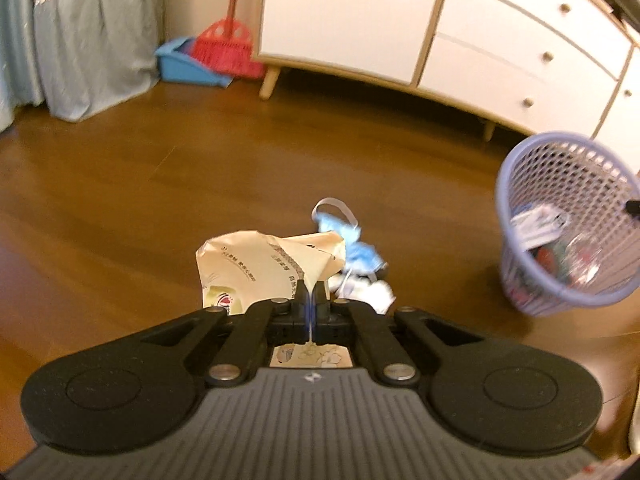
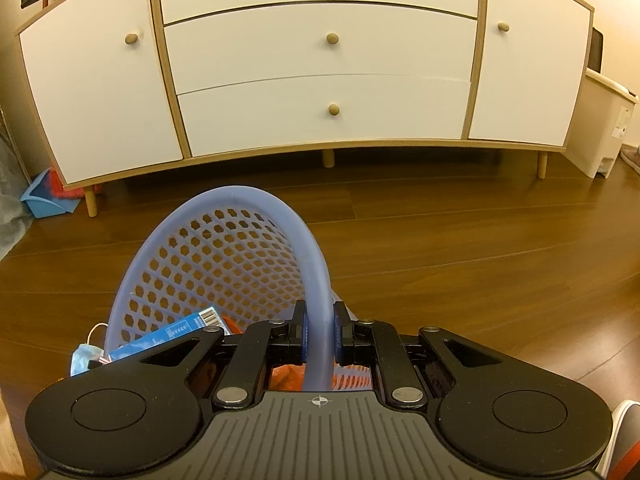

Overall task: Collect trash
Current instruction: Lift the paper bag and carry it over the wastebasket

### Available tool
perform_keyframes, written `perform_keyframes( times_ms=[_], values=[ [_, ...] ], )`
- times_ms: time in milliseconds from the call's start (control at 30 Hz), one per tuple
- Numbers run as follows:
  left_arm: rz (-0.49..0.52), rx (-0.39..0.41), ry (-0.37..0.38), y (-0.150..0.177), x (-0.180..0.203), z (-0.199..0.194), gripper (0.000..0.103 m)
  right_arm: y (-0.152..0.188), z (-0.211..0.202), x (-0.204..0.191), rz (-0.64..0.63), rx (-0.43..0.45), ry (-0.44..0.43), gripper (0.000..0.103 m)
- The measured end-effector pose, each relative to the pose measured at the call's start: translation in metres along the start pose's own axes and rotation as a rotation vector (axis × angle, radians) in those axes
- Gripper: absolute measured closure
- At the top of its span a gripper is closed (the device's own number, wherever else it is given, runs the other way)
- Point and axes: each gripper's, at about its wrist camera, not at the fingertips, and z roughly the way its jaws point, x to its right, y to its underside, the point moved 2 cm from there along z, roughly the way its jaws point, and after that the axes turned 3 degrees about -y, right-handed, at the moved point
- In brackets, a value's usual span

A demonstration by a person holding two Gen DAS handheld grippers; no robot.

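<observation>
In the left wrist view my left gripper (image 1: 309, 289) is shut on a crumpled beige paper bag (image 1: 256, 268) with printed text, held just above the wooden floor. Beyond the bag lie a blue face mask (image 1: 352, 242) and some white crumpled paper (image 1: 374, 294). The lilac mesh waste basket (image 1: 516, 200) stands tilted at the right, with packets inside. In the right wrist view my right gripper (image 2: 319, 330) is shut on the rim of that basket (image 2: 256, 196). A blue carton (image 2: 176, 330) lies inside it, and a blue mask (image 2: 82, 358) shows outside at the lower left.
A white sideboard (image 2: 320, 120) on wooden legs stands on the floor behind the basket. A red broom (image 1: 224, 44) and a blue dustpan (image 1: 180, 66) lean in the corner by a grey-blue curtain (image 1: 88, 40). A white bin (image 2: 604, 128) stands at the far right.
</observation>
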Motion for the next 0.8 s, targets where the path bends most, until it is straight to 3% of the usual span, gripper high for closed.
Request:
perform_keyframes(
  times_ms=[567,800],
  values=[
    [0.171,0.127,0.304,-0.079,0.117,-0.008,0.103,-0.001,-0.001,0.0,-0.001,-0.002,-0.009,0.095],
    [0.262,0.124,0.371,-0.097,0.173,0.002,0.103,-0.002,0.0,0.004,0.007,-0.006,-0.012,0.095]
  ],
)
